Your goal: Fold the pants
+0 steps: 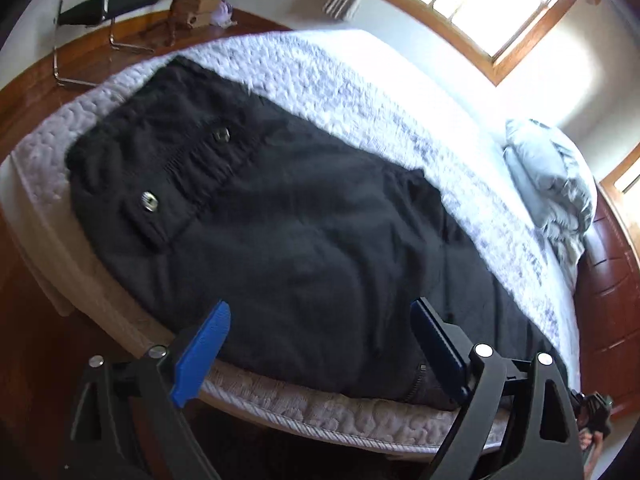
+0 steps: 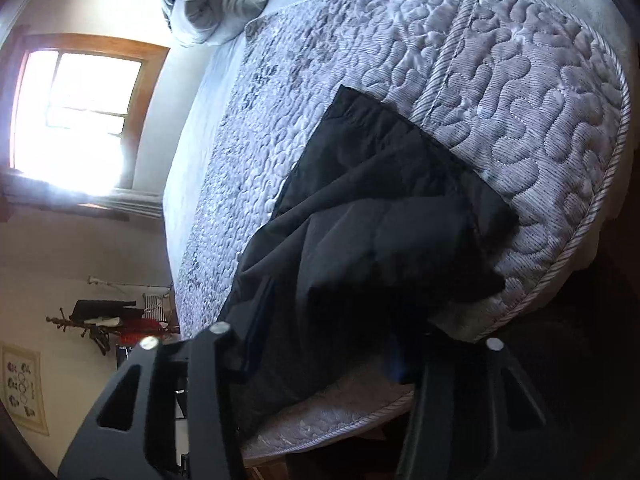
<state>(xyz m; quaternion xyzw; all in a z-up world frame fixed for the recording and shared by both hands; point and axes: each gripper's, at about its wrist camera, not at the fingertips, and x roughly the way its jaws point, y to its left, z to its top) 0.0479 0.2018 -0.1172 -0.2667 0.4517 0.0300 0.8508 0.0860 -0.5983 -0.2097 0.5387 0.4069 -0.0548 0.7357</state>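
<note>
Black pants (image 1: 288,216) lie flat on the mattress (image 1: 328,80), near its front edge, waist end w/ two metal buttons (image 1: 149,201) toward the far left in the left wrist view. In the right wrist view the pants (image 2: 380,216) are bunched, one part lifted and draped over my right gripper (image 2: 332,344), leg end lying on the quilted mattress (image 2: 520,92).

My left gripper (image 1: 320,344): jaws spread wide, blue pads (image 1: 204,352) over the pants near the mattress edge, nothing between them, not touching cloth as far as I can see.

My right gripper: jaws nearly closed, pinching pants fabric; cloth hides the tips, so exact contact pt unclear.

Farther out: grey pillow (image 1: 552,176) at the far right of the bed, bright window (image 1: 492,4) behind, black chair (image 1: 104,0) on wood floor (image 1: 24,92).
</note>
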